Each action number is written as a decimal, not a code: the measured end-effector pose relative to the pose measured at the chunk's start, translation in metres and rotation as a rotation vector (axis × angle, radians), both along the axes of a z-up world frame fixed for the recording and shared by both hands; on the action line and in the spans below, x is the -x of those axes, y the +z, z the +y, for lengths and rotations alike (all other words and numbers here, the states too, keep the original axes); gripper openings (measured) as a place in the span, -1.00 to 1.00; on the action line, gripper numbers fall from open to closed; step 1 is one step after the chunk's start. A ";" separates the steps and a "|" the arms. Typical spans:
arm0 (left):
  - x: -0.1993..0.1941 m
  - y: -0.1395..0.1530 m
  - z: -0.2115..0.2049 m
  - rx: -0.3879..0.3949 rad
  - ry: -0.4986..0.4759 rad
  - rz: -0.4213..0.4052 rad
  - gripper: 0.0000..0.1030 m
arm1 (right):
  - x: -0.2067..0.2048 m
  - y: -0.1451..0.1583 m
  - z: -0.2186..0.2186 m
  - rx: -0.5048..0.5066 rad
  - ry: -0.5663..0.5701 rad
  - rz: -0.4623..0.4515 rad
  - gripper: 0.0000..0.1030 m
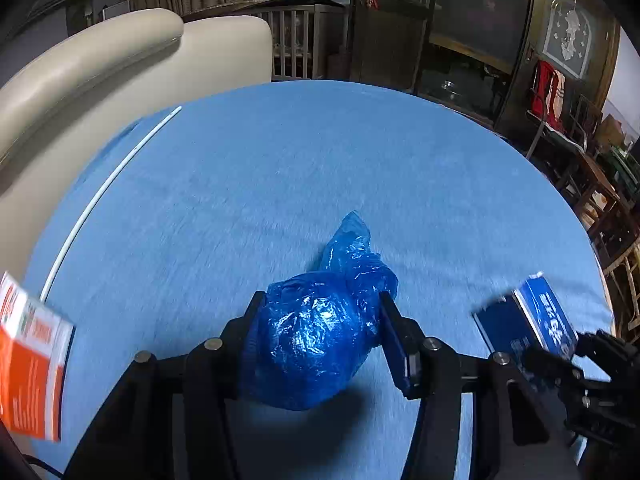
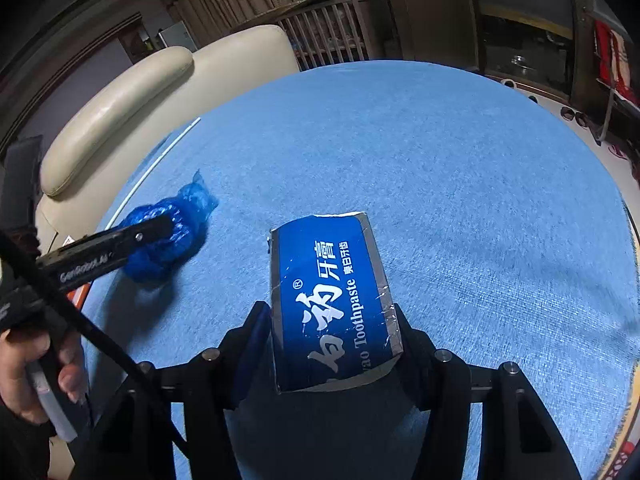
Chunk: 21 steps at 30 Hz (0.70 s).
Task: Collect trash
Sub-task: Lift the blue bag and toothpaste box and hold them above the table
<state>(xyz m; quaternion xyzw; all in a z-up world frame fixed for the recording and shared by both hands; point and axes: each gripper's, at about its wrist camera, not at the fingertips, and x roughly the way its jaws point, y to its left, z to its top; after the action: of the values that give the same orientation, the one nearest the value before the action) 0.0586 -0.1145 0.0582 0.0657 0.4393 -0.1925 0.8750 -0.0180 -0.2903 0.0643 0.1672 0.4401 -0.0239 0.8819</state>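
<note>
Trash here is two things on the blue cloth [image 1: 280, 168]: a crumpled blue plastic bag [image 1: 316, 336] and a blue toothpaste box [image 2: 332, 300]. We see the bag sitting on the cloth between the two fingers of the left gripper [image 1: 320, 312], which press its sides; its twisted tail points away from us. The right gripper [image 2: 332, 328] clamps the box at its near end, and the box juts forward, tilted up off the cloth. In the right view the bag lies to the left of the box, well apart. An orange and white box [image 1: 32, 360] shows at the left edge of the left view. A thin white rod [image 1: 100, 196] lies along the cloth's left side, beside a cream sofa [image 1: 120, 64].
</note>
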 end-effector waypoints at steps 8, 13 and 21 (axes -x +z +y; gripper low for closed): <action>0.062 0.015 0.019 0.002 0.044 -0.035 0.05 | 0.026 0.008 0.011 -0.016 0.006 -0.019 0.15; 0.087 0.024 0.029 0.004 0.069 -0.055 0.05 | 0.058 0.020 0.027 -0.029 0.005 -0.045 0.15; 0.148 0.035 0.054 0.027 0.093 -0.073 0.05 | 0.122 0.034 0.054 -0.054 -0.018 -0.097 0.15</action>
<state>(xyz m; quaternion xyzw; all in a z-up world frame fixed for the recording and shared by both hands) -0.0892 -0.0607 0.0935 0.0404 0.4072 -0.1552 0.8992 -0.1396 -0.2359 0.0982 0.1959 0.3956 -0.0117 0.8972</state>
